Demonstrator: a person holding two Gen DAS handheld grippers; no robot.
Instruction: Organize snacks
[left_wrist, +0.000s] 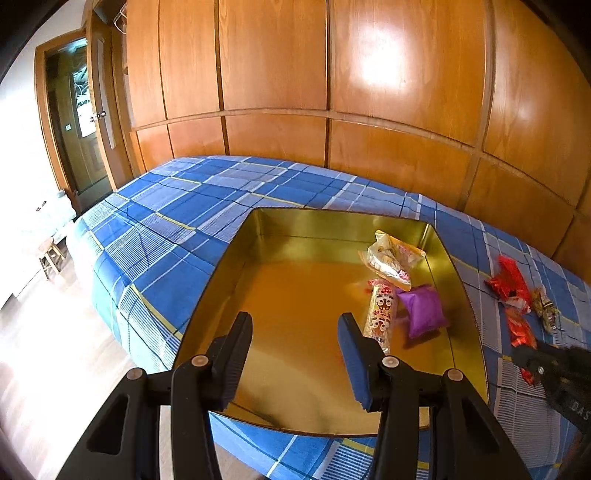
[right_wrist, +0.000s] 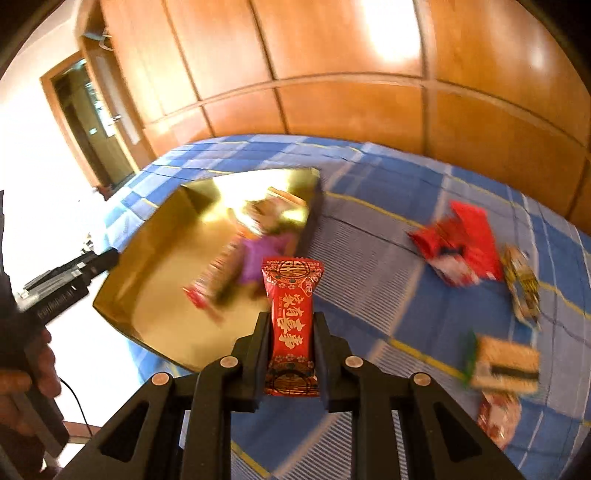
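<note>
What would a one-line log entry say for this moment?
right gripper: shut on red candy packet | left gripper: open, empty, over gold tin | tin holds: three snacks | bedspread: more snacks

Gold tin (left_wrist: 236, 258) – glossy metal; checked bedspread (left_wrist: 177, 206) – matt cloth; wardrobe (left_wrist: 273, 74) – varnished wood.

Big bed w/ blue checked sheet (left_wrist: 177, 206). Behind it, shiny wood wardrobe (left_wrist: 277, 74). Open door (left_wrist: 79, 122) on left, small stool (left_wrist: 51, 256) nearby.
</note>
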